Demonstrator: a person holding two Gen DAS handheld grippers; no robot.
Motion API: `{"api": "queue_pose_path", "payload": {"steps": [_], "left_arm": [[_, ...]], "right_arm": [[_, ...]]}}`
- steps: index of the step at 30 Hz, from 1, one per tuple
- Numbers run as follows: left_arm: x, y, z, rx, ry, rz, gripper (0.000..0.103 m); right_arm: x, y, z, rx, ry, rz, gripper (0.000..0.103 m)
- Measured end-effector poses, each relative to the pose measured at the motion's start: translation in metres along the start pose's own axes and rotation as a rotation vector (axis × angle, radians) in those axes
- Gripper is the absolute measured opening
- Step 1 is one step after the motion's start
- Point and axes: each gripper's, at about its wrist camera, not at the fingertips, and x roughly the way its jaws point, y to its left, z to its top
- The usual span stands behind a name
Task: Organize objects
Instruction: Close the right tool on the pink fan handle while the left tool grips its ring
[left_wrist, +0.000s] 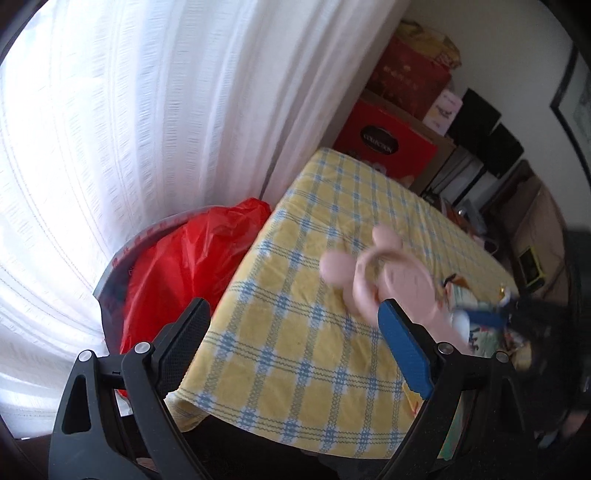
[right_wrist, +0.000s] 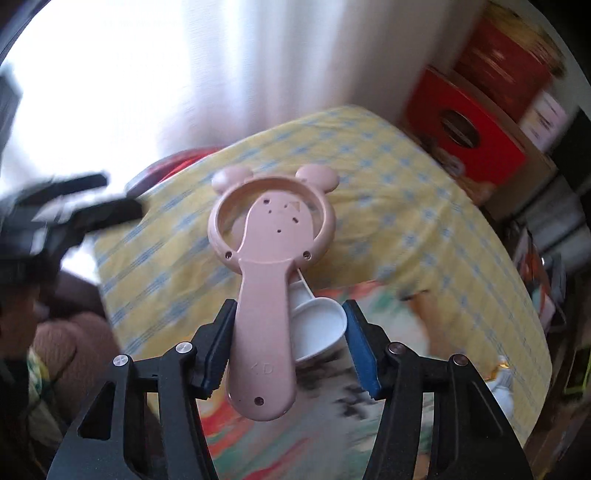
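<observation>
The pink bear-shaped handheld fan sits in the right tool, held up in the air above the surface. The right tool is squeezed on the fan's long handle, together with a white plastic spoon-shaped piece that is pinched beside the handle. The fan's long way points straight out from the tool, away from the holder, with the round ring and two little ears at the far end. The fan looks like smooth hard plastic, with small screw holes in its back. The left tool has its two sides far apart and holds nothing. It hangs over the near left edge of the surface, and the fan lies to its right, quite near. The right hand already has the fan, so I think that hand will carry it to its place. The surface wears a soft yellow cloth with blue checks. A shiny red plastic bag sits in a tub beside the surface, by the white curtain. Red boxes are stacked past the far end. The pictures are blurry, so small things on the right are hard to name.
</observation>
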Motion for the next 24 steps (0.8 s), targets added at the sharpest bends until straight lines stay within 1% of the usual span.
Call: {"api": "queue_pose_path", "payload": {"steps": [2, 4, 6, 9, 11, 13, 16, 17, 18, 19, 21, 22, 24], "left_arm": [[0.002, 0.004, -0.001, -0.016, 0.009, 0.005, 0.091], [0.009, 0.003, -0.004, -0.007, 0.034, 0.010, 0.090], [0.015, -0.002, -0.007, 0.018, 0.060, 0.004, 0.089], [0.020, -0.015, -0.011, 0.075, 0.094, -0.013, 0.088], [0.022, -0.021, -0.014, 0.098, 0.111, -0.008, 0.087], [0.026, -0.022, -0.016, 0.089, 0.145, -0.015, 0.082], [0.030, -0.018, -0.018, 0.054, 0.193, -0.033, 0.071], [0.032, -0.015, -0.019, 0.043, 0.201, -0.030, 0.067], [0.033, -0.013, -0.020, 0.033, 0.205, -0.043, 0.062], [0.033, -0.014, -0.021, 0.030, 0.202, -0.052, 0.059], [0.034, -0.021, -0.023, 0.053, 0.217, -0.052, 0.044], [0.035, -0.025, -0.024, 0.068, 0.227, -0.050, 0.041], [0.036, -0.036, -0.026, 0.104, 0.225, -0.016, 0.036]], "right_arm": [[-0.003, 0.008, -0.009, -0.002, -0.004, 0.010, 0.058], [-0.007, 0.015, -0.019, -0.003, -0.005, 0.035, 0.058], [-0.011, 0.024, -0.027, -0.007, -0.010, 0.046, 0.058], [-0.011, 0.035, -0.039, -0.018, 0.008, 0.046, 0.058], [-0.009, 0.038, -0.045, -0.012, 0.019, 0.042, 0.058], [-0.009, 0.039, -0.049, -0.006, 0.010, 0.035, 0.058], [-0.010, 0.034, -0.048, 0.017, 0.005, 0.054, 0.058], [-0.010, 0.033, -0.047, 0.022, 0.005, 0.059, 0.058], [-0.011, 0.033, -0.046, 0.025, 0.000, 0.059, 0.058], [-0.012, 0.034, -0.046, 0.023, -0.004, 0.055, 0.058], [-0.012, 0.039, -0.046, 0.004, -0.005, 0.033, 0.058], [-0.011, 0.042, -0.046, -0.014, -0.003, 0.014, 0.058], [-0.006, 0.048, -0.046, -0.042, 0.016, -0.018, 0.058]]}}
